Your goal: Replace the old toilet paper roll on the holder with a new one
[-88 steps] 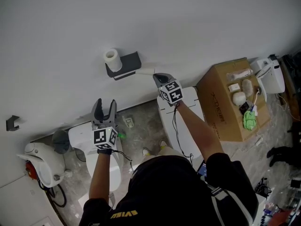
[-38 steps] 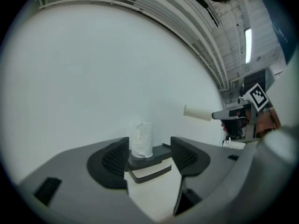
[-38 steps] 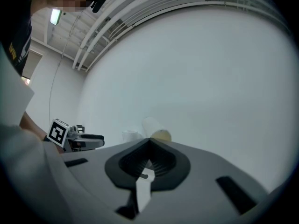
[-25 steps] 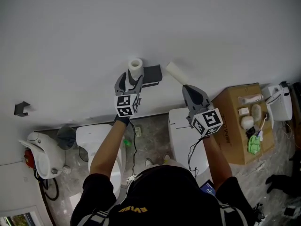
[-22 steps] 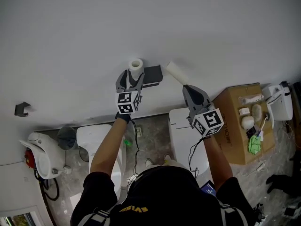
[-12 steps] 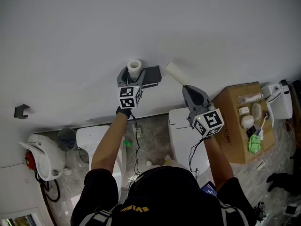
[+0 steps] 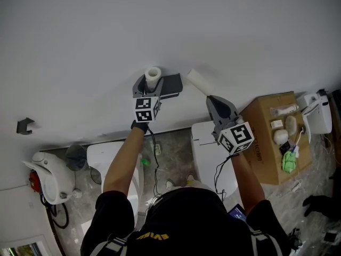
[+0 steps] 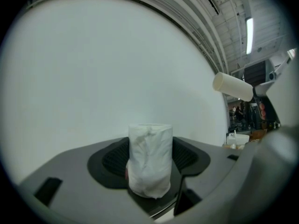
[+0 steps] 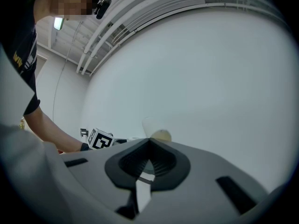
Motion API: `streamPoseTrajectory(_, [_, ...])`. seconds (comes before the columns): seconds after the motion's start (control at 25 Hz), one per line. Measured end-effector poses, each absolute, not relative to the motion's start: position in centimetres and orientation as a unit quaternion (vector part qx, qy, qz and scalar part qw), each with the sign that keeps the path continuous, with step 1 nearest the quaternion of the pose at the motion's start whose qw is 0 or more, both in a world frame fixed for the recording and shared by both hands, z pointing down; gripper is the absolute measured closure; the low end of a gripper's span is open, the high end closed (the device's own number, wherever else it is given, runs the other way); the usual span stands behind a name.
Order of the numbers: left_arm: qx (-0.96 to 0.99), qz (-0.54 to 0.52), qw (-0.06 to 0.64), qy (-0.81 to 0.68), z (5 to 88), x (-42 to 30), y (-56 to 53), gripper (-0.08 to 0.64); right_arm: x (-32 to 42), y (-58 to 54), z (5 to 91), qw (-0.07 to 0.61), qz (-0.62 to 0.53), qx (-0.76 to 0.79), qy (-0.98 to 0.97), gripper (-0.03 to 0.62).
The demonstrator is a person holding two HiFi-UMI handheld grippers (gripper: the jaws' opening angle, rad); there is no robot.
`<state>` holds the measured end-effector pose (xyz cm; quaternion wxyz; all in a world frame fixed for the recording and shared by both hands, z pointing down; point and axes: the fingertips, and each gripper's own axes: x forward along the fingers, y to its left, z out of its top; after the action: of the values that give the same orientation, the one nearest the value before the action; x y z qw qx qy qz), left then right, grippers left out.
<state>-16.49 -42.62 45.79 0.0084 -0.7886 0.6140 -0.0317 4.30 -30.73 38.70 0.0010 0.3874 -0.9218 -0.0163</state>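
A slim, crumpled toilet paper roll [image 7: 153, 76] [image 8: 150, 162] stands out from the dark grey holder [image 7: 171, 84] on the white wall. My left gripper [image 7: 150, 84] [image 8: 150, 171] reaches level to it. Its jaws have just been closing and now sit against both sides of the roll, which fills the gap between the pads. To the right, my right gripper [image 7: 211, 98] [image 9: 148, 141] is shut on the near end of a white tube [image 7: 198, 82] [image 8: 232, 86] [image 9: 155, 127], which slants up toward the wall, apart from the holder.
Below the holder are a white toilet [image 7: 114, 159] and a second white unit [image 7: 209, 151]. An open cardboard box [image 7: 264, 124] with small white items and something green stands at the right. A dark hook [image 7: 22, 125] is on the wall at the left.
My left gripper rose from over the toilet to the holder, slid its jaws around the roll and narrowed them. The right gripper left the holder earlier and has held the tube still since.
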Motion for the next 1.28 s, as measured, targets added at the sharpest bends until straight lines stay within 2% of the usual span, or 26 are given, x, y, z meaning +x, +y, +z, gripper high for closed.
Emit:
streamPoseTrajectory(0.36, [-0.78,-0.104,0.064,0.614,45.2,-16.2,-42.0,0.276,4.6,-30.4,38.9,0.005,-0.017,0.391,-0.92,0.6])
streamPoseTrajectory(0.8, [-0.738,-0.243,0.222,0.589,43.9,-12.9,-40.6,0.278,5.1,-30.2,38.9,0.005,-0.018,0.4,-0.916,0.6])
streamPoseTrajectory(0.96, [-0.694,-0.33,0.261,0.585,44.2,-11.8,-40.3,0.276,5.5,-30.1,39.1,0.007,-0.015,0.403,-0.915,0.6])
streamPoseTrajectory(1.28, [-0.573,-0.5,0.389,0.52,45.4,-9.6,-40.0,0.278,6.0,-29.7,39.3,0.009,-0.013,0.406,-0.914,0.6])
